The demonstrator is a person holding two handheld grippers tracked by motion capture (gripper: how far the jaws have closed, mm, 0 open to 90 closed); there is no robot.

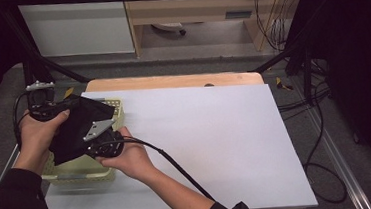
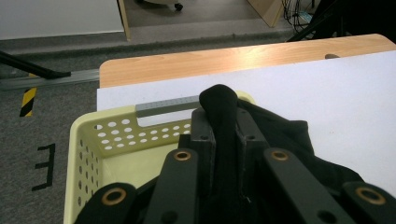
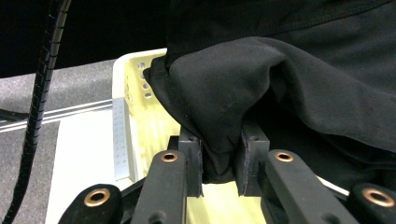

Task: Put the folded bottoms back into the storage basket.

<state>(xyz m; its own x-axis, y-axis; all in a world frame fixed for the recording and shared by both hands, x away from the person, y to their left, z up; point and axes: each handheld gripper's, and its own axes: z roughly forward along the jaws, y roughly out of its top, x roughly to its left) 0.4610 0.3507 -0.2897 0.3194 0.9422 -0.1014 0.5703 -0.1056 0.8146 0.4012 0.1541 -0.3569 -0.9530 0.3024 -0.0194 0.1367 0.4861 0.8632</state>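
A black cloth (image 1: 82, 125) hangs bunched over a pale yellow perforated basket (image 1: 81, 172) at the left of the white table top. My left gripper (image 2: 225, 128) is shut on a fold of the cloth (image 2: 219, 100), which pokes up between its jaws. My right gripper (image 3: 219, 161) is shut on another bunched fold of the cloth (image 3: 233, 88), held above the basket (image 3: 135, 79). In the high view both hands hold the grippers close together over the basket, the left gripper (image 1: 43, 108) at its far left corner and the right gripper (image 1: 103, 141) at its near right side.
The white sheet (image 1: 211, 142) covers most of a wooden table (image 1: 171, 80). A cable (image 1: 178, 167) trails from the right gripper across the sheet toward the near edge. Black frame legs and loose cables stand on the grey floor around the table.
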